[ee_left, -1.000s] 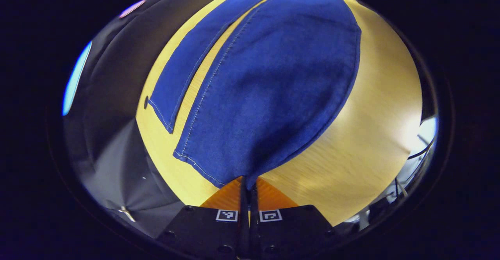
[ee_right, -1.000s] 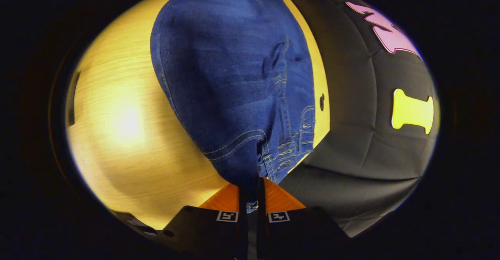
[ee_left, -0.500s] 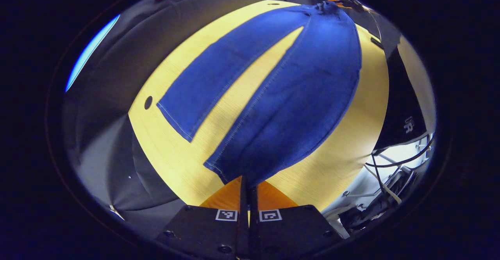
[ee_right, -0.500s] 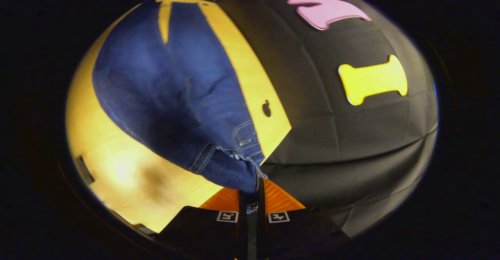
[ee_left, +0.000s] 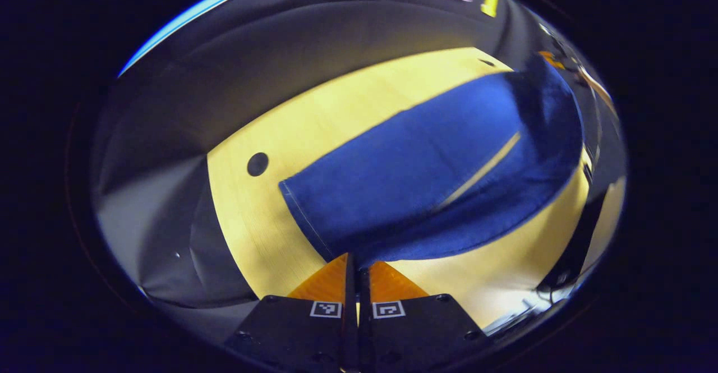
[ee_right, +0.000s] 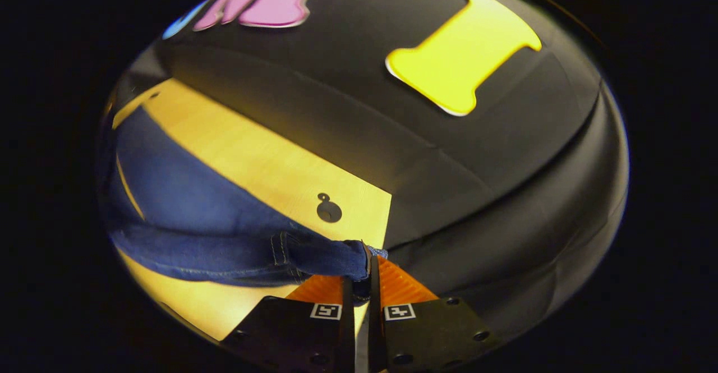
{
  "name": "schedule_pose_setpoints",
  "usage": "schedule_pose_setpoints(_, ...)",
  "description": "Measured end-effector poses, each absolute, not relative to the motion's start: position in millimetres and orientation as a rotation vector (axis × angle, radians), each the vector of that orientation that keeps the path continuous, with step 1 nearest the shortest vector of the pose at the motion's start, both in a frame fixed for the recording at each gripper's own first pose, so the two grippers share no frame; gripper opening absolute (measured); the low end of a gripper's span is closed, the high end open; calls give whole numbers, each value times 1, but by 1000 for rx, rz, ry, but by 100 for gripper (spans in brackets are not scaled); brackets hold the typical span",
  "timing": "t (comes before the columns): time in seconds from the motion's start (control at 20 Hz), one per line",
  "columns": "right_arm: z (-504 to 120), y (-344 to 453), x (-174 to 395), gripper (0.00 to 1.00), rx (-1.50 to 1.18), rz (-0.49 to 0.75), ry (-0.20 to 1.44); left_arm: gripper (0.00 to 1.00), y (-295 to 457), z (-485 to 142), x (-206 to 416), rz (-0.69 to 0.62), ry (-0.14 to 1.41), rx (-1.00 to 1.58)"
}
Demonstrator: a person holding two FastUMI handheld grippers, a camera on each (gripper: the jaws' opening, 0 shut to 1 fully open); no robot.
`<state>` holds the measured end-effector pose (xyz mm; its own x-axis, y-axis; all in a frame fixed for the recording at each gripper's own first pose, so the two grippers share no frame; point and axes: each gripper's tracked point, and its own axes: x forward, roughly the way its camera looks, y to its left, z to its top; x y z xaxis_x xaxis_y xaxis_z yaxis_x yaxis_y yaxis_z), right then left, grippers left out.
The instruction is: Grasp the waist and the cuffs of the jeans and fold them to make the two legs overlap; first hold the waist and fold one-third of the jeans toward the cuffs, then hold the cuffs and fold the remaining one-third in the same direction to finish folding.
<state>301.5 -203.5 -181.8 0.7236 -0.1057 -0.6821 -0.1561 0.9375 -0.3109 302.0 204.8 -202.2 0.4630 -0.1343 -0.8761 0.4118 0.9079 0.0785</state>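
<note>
Two tools pinched on the jeans (ee_left: 426, 176): left tool (ee_left: 353, 263) clamped on a cuff corner, right tool (ee_right: 362, 269) clamped on the waist (ee_right: 314, 255). Beyond, legs nearly overlapped, lying along the yellow worktop (ee_left: 314, 115). Farther off, round hole (ee_left: 257, 164) in the worktop.

Under me runs a yellow wooden table (ee_left: 269, 216), its grain fine and lit brightly enough to glare near the front edge. A small round dark hole (ee_left: 257, 164) sits near its far corner, and in my right gripper view another hole (ee_right: 329, 211) lies close to the table's corner. Black cloth wall (ee_right: 505, 182) hangs creased behind the far edge. Dark cables (ee_left: 552, 283) lie off the right edge.
</note>
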Motion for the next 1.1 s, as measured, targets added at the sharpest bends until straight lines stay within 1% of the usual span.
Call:
schedule_pose_setpoints(0.1, -180, -207, 303, 12, -255, -52, 838, 6, 209, -214, 319, -245, 1082, 199)
schedule_pose_setpoints(0.2, -167, -205, 301, 13, -172, -105, 879, 6, 216, -236, 334, -210, 1101, 203)
schedule_pose_setpoints(0.35, -159, -208, 305, 13, -95, -145, 936, 6, 219, -252, 348, -144, 1084, 141)
schedule_pose_setpoints(0.4, -152, -204, 306, 15, -66, -163, 949, 6, 217, -257, 354, -123, 1061, 114)
schedule_pose_setpoints(0.5, -148, -204, 307, 47, -12, -175, 930, 16, 208, -259, 361, -94, 1011, 53)
schedule_pose_setpoints(0.6, -142, -199, 306, 79, 28, -164, 875, 69, 209, -244, 363, -57, 927, 39)
schedule_pose_setpoints(0.65, -135, -199, 302, 76, 42, -178, 838, 95, 208, -234, 359, -34, 869, 41)
schedule_pose_setpoints(0.75, -123, -197, 296, 99, 66, -186, 753, 99, 205, -200, 362, 2, 707, 54)
schedule_pose_setpoints(0.85, -110, -198, 282, 98, 109, -209, 681, 98, 194, -164, 357, 19, 556, 33)
schedule_pose_setpoints(1.0, -95, -205, 260, 98, 188, -289, 598, 98, 193, -123, 344, 92, 413, 17)
schedule_pose_setpoints(1.1, -96, -211, 245, 97, 247, -337, 587, 99, 187, -113, 340, 129, 320, 20)
